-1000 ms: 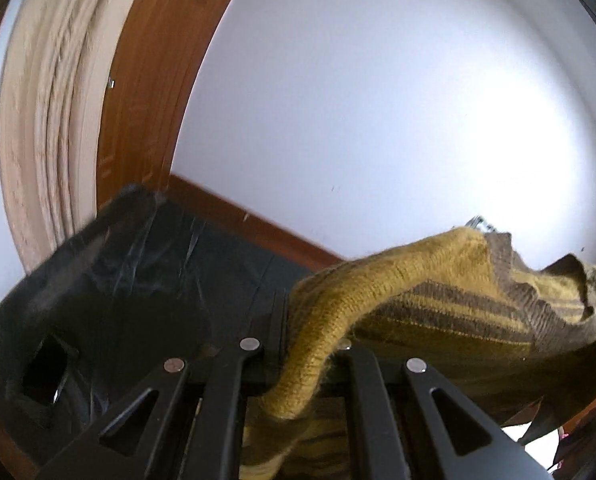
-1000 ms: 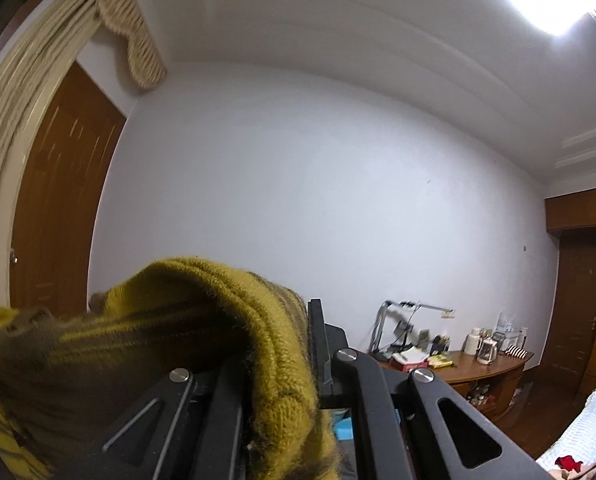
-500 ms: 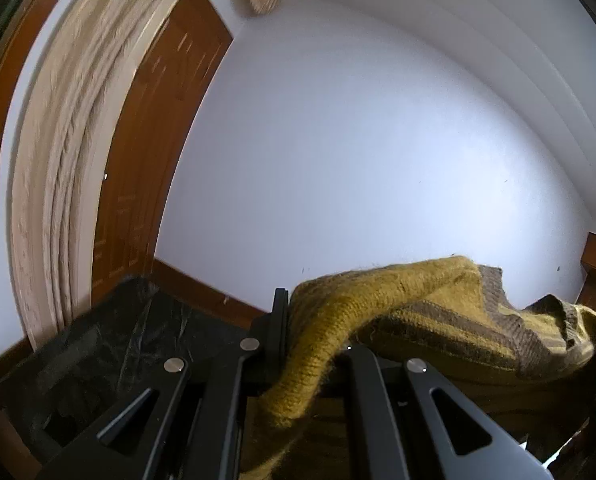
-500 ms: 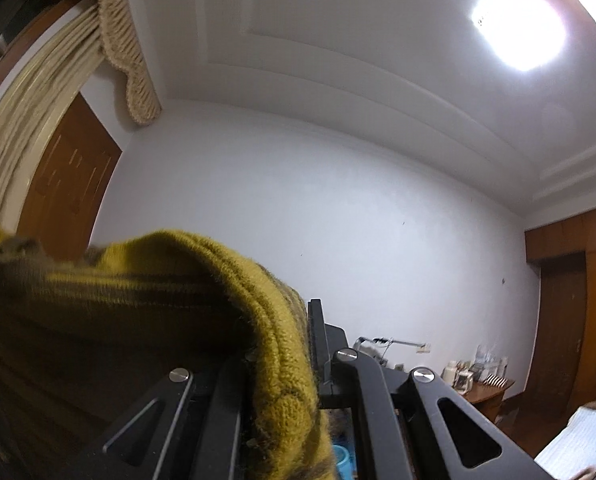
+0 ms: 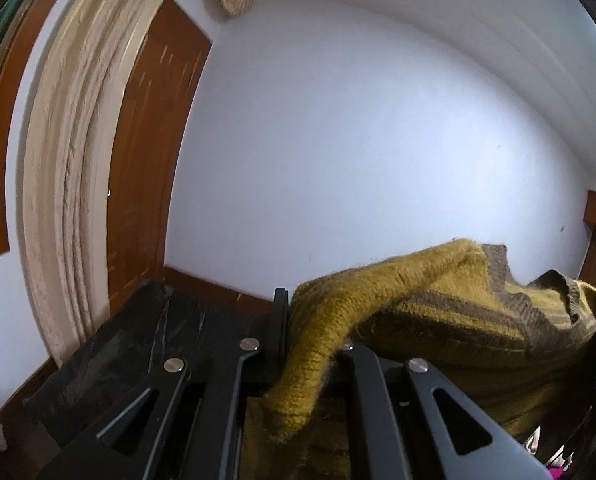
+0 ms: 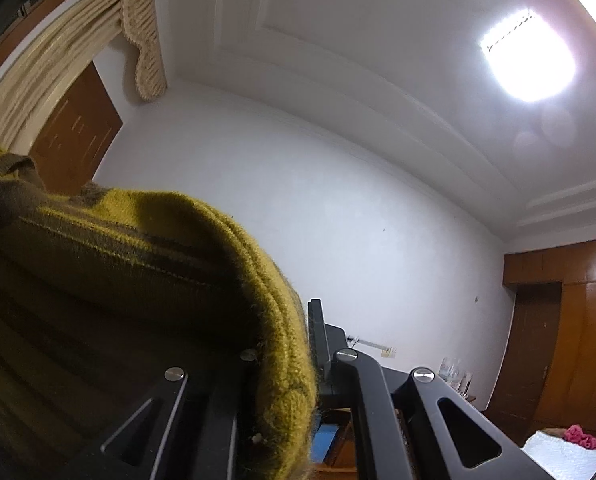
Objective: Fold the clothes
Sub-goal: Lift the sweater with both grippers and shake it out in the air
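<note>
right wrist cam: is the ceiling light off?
No, the ceiling light glows bright white above the right gripper, which is clamped on the mustard sweater.

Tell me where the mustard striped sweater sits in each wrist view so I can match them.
Left wrist: sweater fills lower right, an edge pinched in the left gripper.
Right wrist: sweater fills lower left, draped through the right gripper.
Shared landmark: cream curtain beside the brown door, upper left.

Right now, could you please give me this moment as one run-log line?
left claw: shut on sweater | right claw: shut on sweater | sweater raised, cameras tilted upward
</note>
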`<state>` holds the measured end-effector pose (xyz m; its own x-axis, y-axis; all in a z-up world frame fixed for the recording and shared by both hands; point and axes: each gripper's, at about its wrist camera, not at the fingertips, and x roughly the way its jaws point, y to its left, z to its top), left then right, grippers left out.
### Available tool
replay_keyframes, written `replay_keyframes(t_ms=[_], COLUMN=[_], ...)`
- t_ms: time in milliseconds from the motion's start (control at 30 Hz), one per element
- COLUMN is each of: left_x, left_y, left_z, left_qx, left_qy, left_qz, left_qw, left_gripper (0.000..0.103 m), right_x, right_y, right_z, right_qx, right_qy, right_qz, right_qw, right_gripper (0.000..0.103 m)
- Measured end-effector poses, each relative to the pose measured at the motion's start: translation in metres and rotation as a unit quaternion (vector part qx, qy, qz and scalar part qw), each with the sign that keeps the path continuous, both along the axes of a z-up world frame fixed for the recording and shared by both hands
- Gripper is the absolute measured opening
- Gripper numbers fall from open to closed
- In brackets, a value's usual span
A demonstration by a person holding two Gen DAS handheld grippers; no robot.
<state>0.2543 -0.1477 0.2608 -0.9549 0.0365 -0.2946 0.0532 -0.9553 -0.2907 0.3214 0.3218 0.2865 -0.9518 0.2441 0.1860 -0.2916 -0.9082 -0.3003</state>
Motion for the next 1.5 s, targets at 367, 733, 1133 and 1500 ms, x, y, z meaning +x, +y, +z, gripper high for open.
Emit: replay_keyframes(t_ms=[367, 733, 1133, 1500], left_x=[-0.122, -0.229, -0.318, -0.349], left_y=[0.002, 0.016, 0.035, 0.053], left_z=[-0.11, -0.183, -0.264, -0.31], left_qx=[0.007, -0.008, -0.027, -0.043], left_qy=[-0.163, -0.255, -0.372, -0.451], left_qz=[0.001, -0.003, -0.014, -0.035], left_qw=[0.9866, 0.967, 0.9277, 0.891], left_gripper=[0.009, 0.009, 0.009, 0.013], right_x=[-0.146, -0.211, -0.3, -0.354], right_y=[0.005, 0.025, 0.029, 0.045], right_z=[-0.079, -0.143, -0.242, -0.311], right_qx=[-0.078, -0.105, -0.126, -0.154], right_qy=[-0.188, -0.284, -0.411, -0.542], right_qz=[0.015, -0.004, -0.011, -0.03], right_qw=[0.979, 0.953, 0.903, 0.826], right_gripper=[0.007, 0.007, 0.007, 0.008])
